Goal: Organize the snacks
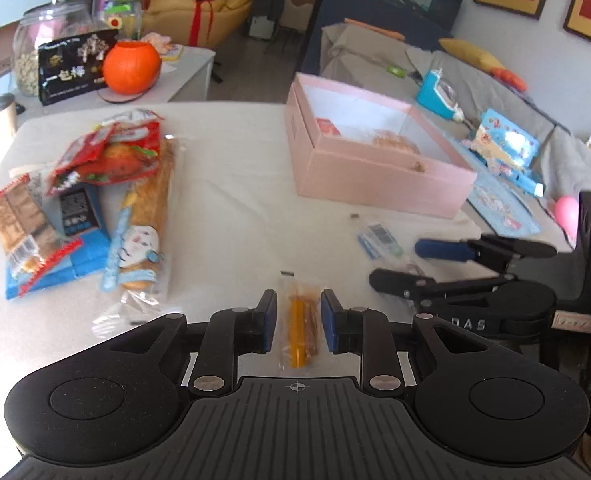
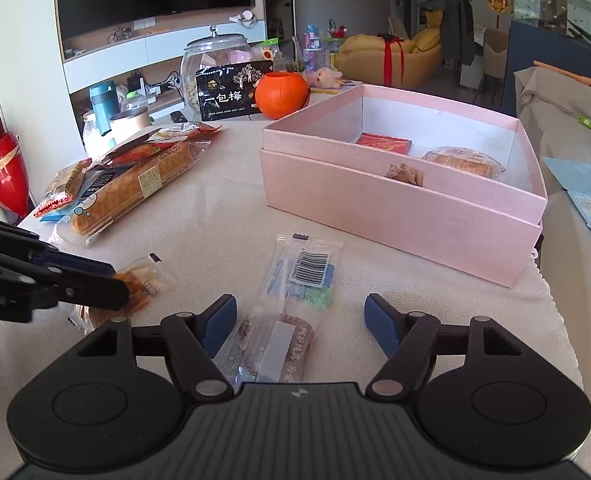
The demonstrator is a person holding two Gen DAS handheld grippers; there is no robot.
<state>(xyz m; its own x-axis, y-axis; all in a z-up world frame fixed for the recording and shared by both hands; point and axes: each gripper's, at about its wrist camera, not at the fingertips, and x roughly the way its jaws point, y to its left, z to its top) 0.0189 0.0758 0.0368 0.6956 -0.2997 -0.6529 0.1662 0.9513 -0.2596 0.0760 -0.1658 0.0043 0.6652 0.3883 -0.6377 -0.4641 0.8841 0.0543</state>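
Observation:
My left gripper [image 1: 298, 320] is partly open around a small clear packet with orange snack sticks [image 1: 300, 328] lying on the table; the pads stand just off its sides. It also shows in the right wrist view [image 2: 139, 280]. My right gripper [image 2: 300, 320] is open wide over a clear packet with a barcode and a brown cake [image 2: 291, 308], not touching it. An open pink box [image 2: 399, 200] stands beyond, holding a red packet [image 2: 383, 146], a round cake [image 2: 463, 162] and a small brown sweet [image 2: 405, 174]. A pile of snack packets [image 1: 95, 200] lies on the left.
The table has a white cloth [image 2: 223, 216]. Behind the pile stand an orange pumpkin pot [image 2: 281, 94], a black plum box [image 2: 231, 94] and a glass jar [image 2: 215, 56]. A sofa with toys and blue books [image 1: 507, 148] lies right of the box.

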